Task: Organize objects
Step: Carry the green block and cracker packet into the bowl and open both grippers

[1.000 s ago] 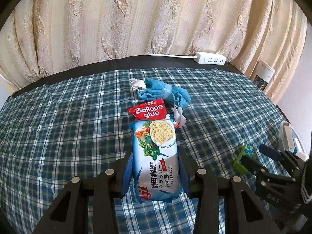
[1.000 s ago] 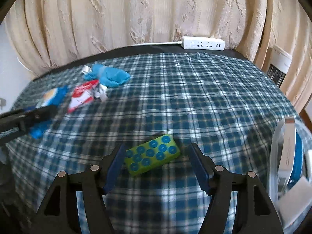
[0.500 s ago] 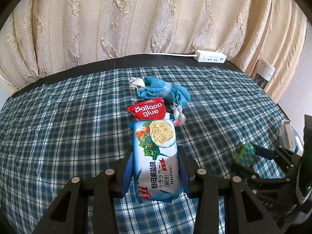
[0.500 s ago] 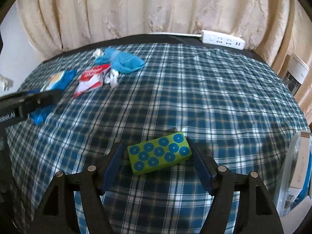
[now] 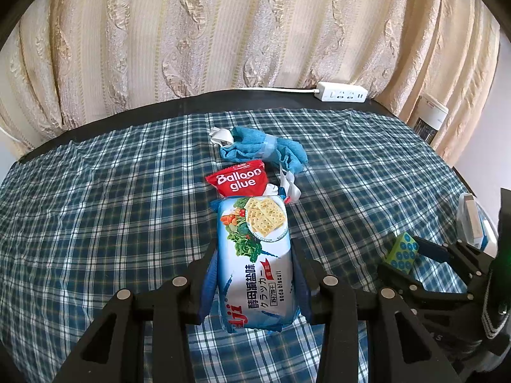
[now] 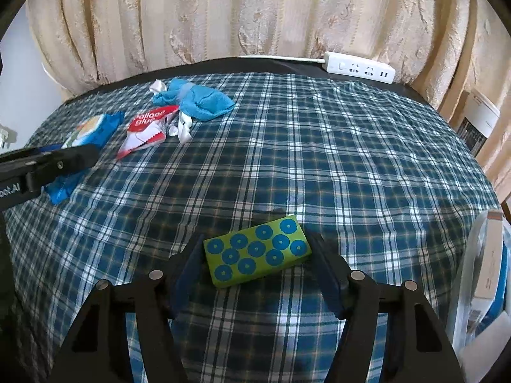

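Note:
A blue-and-white cracker packet [image 5: 255, 255] lies lengthwise on the plaid tablecloth [image 5: 95, 223], and my left gripper [image 5: 254, 257] is shut on its sides. In the right wrist view that packet [image 6: 86, 127] and the left gripper [image 6: 48, 162] show at the far left. A green box with blue dots [image 6: 257, 250] sits slanted between the fingers of my right gripper [image 6: 255, 249]. Its jaws are closing and the pads touch the box's two ends. The left wrist view shows the same box [image 5: 401, 250] in the right gripper [image 5: 407, 257] at the right edge.
A red Balloon glue packet [image 5: 239, 182], a bundled blue cloth [image 5: 265, 153] and white plastic pieces [image 6: 182, 127] lie behind the crackers. A white power strip [image 5: 341, 95] rests at the table's far edge under the curtain. A clear bin with boxes [image 6: 479, 287] stands at the right.
The right gripper's jaws widened a little, then closed in onto the green box, which now sits deeper between them. The left gripper and cracker packet have stayed put.

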`<state>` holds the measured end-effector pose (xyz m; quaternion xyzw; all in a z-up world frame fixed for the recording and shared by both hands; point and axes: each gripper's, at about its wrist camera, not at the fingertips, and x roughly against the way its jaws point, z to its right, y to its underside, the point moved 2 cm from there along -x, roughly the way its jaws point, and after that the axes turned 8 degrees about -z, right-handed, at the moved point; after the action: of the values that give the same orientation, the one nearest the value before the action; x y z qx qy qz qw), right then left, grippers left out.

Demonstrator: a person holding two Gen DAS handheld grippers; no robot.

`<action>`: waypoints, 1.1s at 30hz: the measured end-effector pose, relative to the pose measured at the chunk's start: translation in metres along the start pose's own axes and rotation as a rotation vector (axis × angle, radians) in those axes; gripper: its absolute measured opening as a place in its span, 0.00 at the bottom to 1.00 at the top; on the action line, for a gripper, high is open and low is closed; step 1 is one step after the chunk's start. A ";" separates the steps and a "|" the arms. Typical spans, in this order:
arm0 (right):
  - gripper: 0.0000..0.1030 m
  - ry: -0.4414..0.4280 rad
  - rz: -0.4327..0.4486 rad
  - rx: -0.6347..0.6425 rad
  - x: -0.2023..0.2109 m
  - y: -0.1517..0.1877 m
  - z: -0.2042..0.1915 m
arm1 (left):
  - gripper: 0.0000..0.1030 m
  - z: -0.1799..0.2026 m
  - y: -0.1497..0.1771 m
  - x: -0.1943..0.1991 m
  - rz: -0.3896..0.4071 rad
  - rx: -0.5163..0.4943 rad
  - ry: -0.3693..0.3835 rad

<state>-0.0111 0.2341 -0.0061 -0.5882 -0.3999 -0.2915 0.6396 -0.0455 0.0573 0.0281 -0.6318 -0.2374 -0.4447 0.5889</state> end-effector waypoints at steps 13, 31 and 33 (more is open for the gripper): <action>0.65 -0.015 0.145 -0.119 0.065 0.013 0.019 | 0.43 0.011 0.004 0.001 0.002 -0.039 0.001; 0.65 0.060 0.287 -0.323 0.132 0.050 0.104 | 0.43 0.060 0.012 0.004 -0.009 -0.129 0.009; 0.65 0.074 0.295 -0.357 0.135 0.055 0.119 | 0.43 0.069 0.012 0.005 -0.010 -0.142 0.012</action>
<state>0.0846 0.3719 0.0791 -0.7331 -0.2278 -0.2825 0.5752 -0.0136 0.1194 0.0317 -0.6680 -0.2047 -0.4671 0.5419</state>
